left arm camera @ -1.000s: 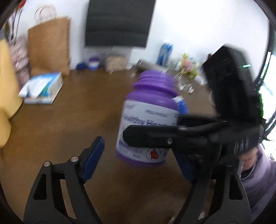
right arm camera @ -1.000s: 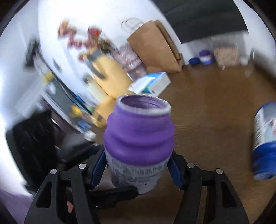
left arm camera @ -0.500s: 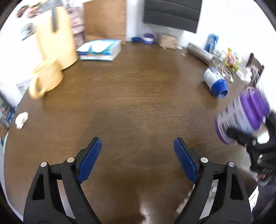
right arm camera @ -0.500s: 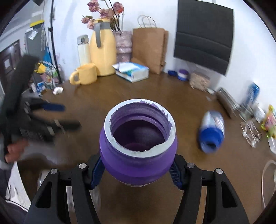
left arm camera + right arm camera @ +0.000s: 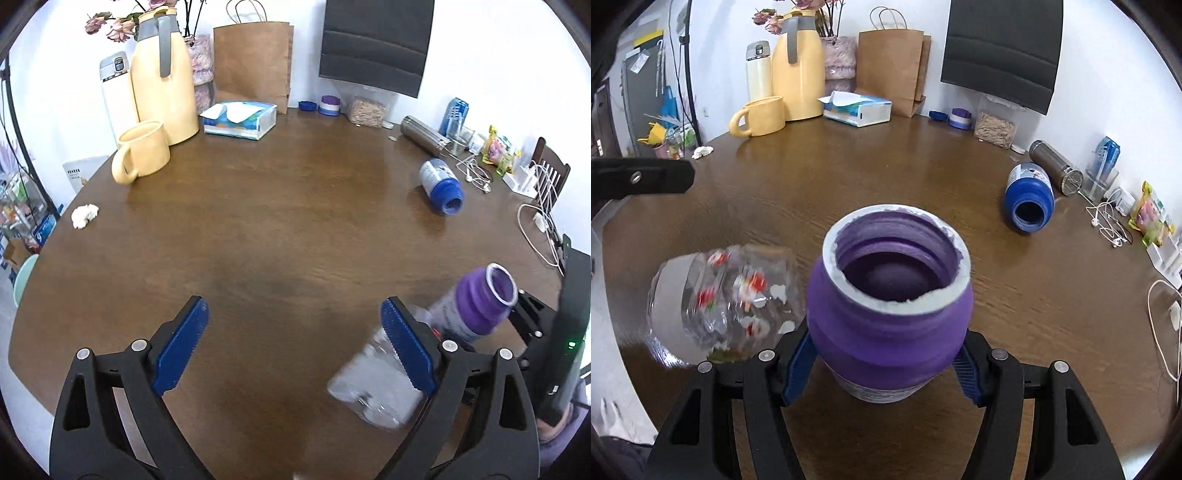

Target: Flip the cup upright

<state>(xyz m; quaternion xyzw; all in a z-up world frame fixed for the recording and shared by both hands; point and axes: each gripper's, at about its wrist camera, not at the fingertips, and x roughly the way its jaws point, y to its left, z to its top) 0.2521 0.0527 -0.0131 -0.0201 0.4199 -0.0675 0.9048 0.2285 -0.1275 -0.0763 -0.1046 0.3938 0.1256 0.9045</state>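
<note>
Right wrist view: the right claw (image 5: 882,369) squeezes the purple cup (image 5: 890,306), mouth up, above the bench (image 5: 923,177). Left claw (image 5: 295,343) gapes empty; the cup sits at its 3 o'clock.

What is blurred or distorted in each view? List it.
Left wrist view: clear glass cup smeared by motion blur; purple container slightly soft; table rim bowed by fisheye. Right wrist view: the glass cup blurred again, purple container sharp, window glare on the tabletop.
</note>
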